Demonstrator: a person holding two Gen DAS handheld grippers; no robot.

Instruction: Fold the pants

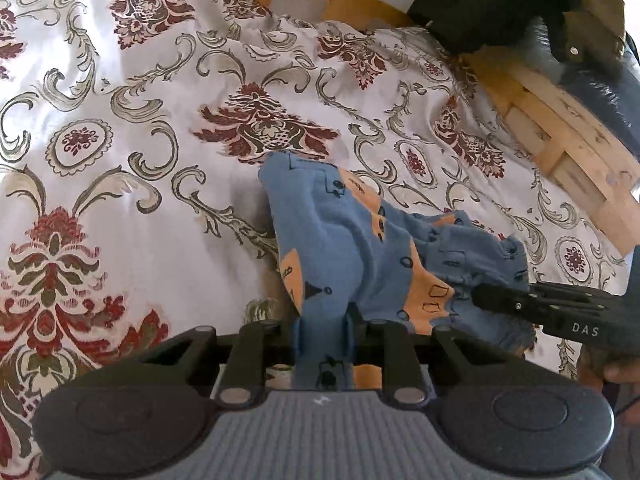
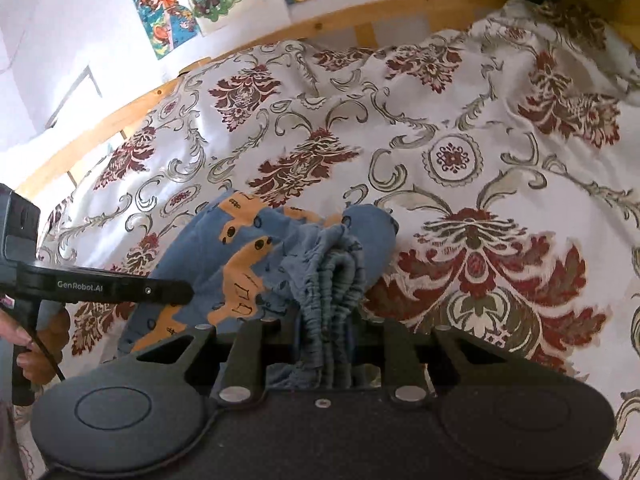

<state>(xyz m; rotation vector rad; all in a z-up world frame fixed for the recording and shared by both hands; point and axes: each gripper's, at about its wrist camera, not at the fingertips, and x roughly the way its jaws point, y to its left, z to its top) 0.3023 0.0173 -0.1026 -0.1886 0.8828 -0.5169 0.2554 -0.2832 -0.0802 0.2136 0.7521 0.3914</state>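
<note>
One bedspread (image 1: 132, 92), white with dark red damask and grey-green scrolls, lies under everything and fills the ground ahead of both claws. One wooden bed frame (image 2: 384, 12) runs along its far edge, well beyond the fingertips in both views. Three or so colourful cartoon posters (image 2: 176, 4) hang on the white wall past the frame in the right wrist view; no writing on them can be read.

One pair of pants (image 1: 360, 240), blue with orange patches carrying black outline drawings, is bunched on the bedspread directly in front of both claws and reaches back into each of them.

Two grippers are at work. The left gripper (image 1: 323, 344) is clenched on a blue fold of the pants, which passes between its fingers right at the camera. From the right wrist view its side arm comes in from the left, tip touching the cloth, and bears the words "GenRobot.AI". The right gripper (image 2: 326, 344) is clamped on the gathered elastic waistband (image 2: 332, 280), whose ruffled layers rise just ahead of its fingers. In the left wrist view its black finger enters from the right onto the same ruffled edge and carries the letters "DAS".

One hand (image 2: 36, 344) of the person grips the left handle, low at the left.
</note>
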